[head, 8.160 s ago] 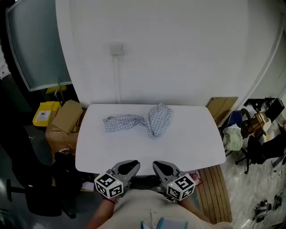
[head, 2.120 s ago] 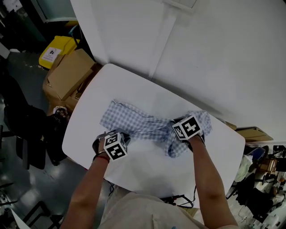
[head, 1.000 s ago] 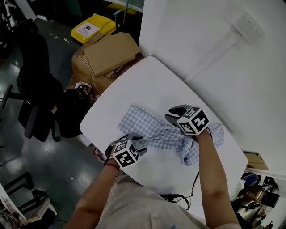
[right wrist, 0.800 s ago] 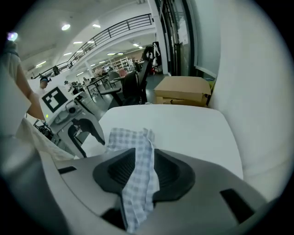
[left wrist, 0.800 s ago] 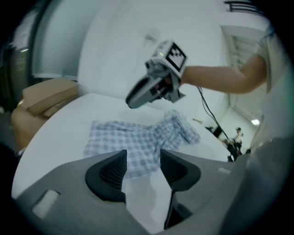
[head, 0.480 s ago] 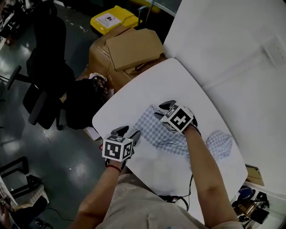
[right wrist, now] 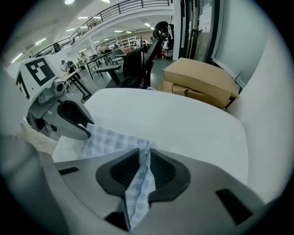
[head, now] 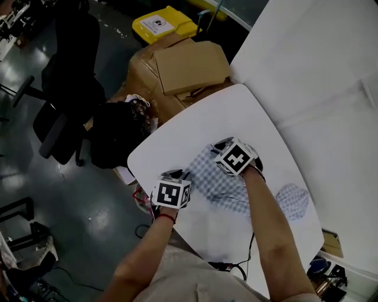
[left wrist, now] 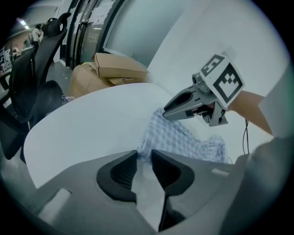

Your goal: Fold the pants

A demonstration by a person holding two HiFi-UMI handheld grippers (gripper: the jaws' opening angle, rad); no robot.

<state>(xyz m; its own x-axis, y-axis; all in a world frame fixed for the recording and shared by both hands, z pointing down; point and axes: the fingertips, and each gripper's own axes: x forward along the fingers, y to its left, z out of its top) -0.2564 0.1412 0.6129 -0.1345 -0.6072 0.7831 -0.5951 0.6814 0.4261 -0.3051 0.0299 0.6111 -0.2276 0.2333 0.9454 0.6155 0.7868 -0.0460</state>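
Ahead of the right gripper's (right wrist: 143,152) jaws the white table (right wrist: 183,124) runs to cardboard boxes (right wrist: 202,80) beside a white wall (right wrist: 262,82); farther off a black office chair (right wrist: 142,59) stands on dark floor (head: 88,218) under bright ceiling lights (right wrist: 69,2)

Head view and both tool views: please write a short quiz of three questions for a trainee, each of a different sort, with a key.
1. True or false: the right tool pinches the checked pants between its jaws.
2. What stands beyond the table's far edge? A cardboard boxes; B a ladder; C a bicycle.
3. Which tool has only the pants' edge at its jaw tips?
Key: 1 true. 2 A. 3 The left tool; its jaws stand apart. Both tools' jaws have just been closing.
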